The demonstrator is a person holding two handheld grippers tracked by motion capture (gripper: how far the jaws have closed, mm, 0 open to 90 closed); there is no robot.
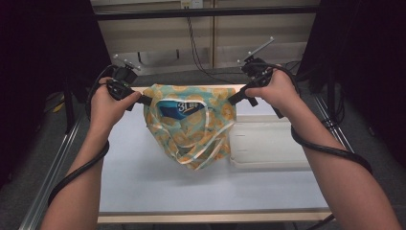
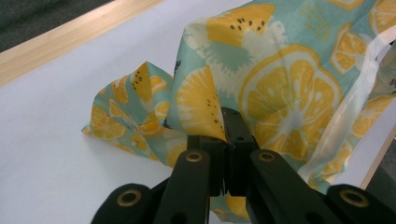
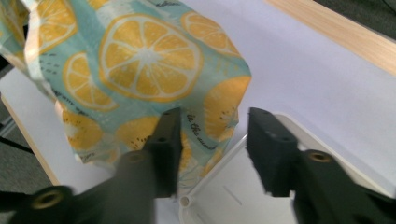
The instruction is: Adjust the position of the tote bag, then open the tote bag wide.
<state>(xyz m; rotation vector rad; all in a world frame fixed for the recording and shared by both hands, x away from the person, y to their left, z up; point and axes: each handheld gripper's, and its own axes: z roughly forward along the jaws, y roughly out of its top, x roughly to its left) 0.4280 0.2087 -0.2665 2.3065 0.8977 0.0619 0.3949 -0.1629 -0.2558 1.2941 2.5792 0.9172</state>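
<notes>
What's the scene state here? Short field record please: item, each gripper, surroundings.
item: lemon-print bag, teal and yellow, white handles, held up by its top corners above the table
left gripper: fingers shut on bag fabric at the left corner
right gripper: fingers apart, not pressing the fabric; bag corner lies just ahead of them
white tray: on the table, to the right of the bag
bag contents: blue package visible through the opening

One lemon-print bag, one white tray, two tools.
</notes>
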